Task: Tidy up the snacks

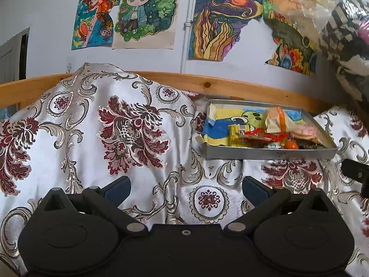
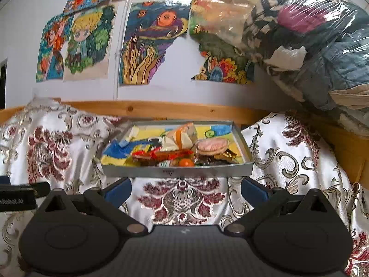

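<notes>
The snacks (image 2: 177, 152) lie heaped in a shallow grey metal tray (image 2: 177, 173) just ahead of the right gripper (image 2: 185, 190), whose jaws stand wide apart with nothing between them; the left gripper (image 1: 185, 190) is likewise spread and empty, with the tray ahead and off to its right; under both lies a glossy white brocade bedspread (image 1: 92, 127), woven with maroon flowers and silver scrolls, rumpled into soft folds. In the tray: a crinkled cream-and-orange packet (image 2: 182, 136) propped on top, a round pink-filled sandwich biscuit (image 2: 212, 146) in clear wrap, a flat red foil wrapper (image 2: 147, 154), a gold foil piece (image 2: 227, 155), and a small smooth orange fruit (image 2: 186, 162) at the near rim. I judge the scene fits either loose snacks awaiting sorting or snacks already gathered into the tray; which, I cannot tell. Any pick there would call for a light pinch; foil slips, the biscuit crushes, the fruit rolls.
</notes>
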Motion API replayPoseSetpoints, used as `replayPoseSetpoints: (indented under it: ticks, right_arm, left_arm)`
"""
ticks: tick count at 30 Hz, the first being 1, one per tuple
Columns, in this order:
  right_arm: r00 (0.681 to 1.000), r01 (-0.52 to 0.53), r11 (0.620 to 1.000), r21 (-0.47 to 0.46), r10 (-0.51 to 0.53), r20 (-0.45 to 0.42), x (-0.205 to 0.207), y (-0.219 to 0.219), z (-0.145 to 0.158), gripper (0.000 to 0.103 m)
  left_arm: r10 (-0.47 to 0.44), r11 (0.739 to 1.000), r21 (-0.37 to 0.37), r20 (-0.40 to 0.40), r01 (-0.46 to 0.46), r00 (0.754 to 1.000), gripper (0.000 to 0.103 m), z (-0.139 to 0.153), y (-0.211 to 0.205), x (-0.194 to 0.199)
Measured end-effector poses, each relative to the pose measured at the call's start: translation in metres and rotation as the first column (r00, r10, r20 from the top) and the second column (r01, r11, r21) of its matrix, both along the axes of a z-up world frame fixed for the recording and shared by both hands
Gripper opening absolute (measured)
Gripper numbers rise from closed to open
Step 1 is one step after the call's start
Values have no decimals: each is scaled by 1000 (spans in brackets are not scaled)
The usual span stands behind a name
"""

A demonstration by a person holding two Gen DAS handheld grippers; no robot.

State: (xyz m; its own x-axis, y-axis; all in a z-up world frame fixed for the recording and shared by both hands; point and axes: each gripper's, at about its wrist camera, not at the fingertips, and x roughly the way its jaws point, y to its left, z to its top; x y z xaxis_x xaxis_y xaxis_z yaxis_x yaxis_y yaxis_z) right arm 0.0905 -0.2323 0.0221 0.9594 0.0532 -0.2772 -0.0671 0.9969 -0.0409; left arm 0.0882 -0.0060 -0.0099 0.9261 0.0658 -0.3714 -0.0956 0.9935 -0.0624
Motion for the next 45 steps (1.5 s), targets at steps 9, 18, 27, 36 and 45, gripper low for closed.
replayPoseSetpoints:
  ticks: [9, 18, 27, 36, 45]
  right_arm:
    - [1000, 1, 1000, -20, -1, 3, -6, 3, -2, 103]
    - [1000, -5, 1000, -29, 5, -8, -9, 4, -2, 103]
    - [1000, -12, 1000, -28, 12, -20, -8, 3, -4, 103]
    - [1000, -20, 999, -29, 19, -25, -8, 4, -4, 103]
    - [999, -27, 999, -33, 27, -24, -8, 5, -5, 103]
  left_arm:
    - [8, 999, 34, 15, -9, 1000, 102, 0, -3, -10]
    - [12, 998, 60, 30, -14, 999, 102, 2, -3, -16]
    - [11, 998, 64, 25, -13, 1000, 102, 1, -3, -17]
    - [7, 997, 71, 27, -9, 1000, 102, 1, -3, -17]
    - [3, 997, 80, 28, -5, 1000, 102, 1, -4, -17]
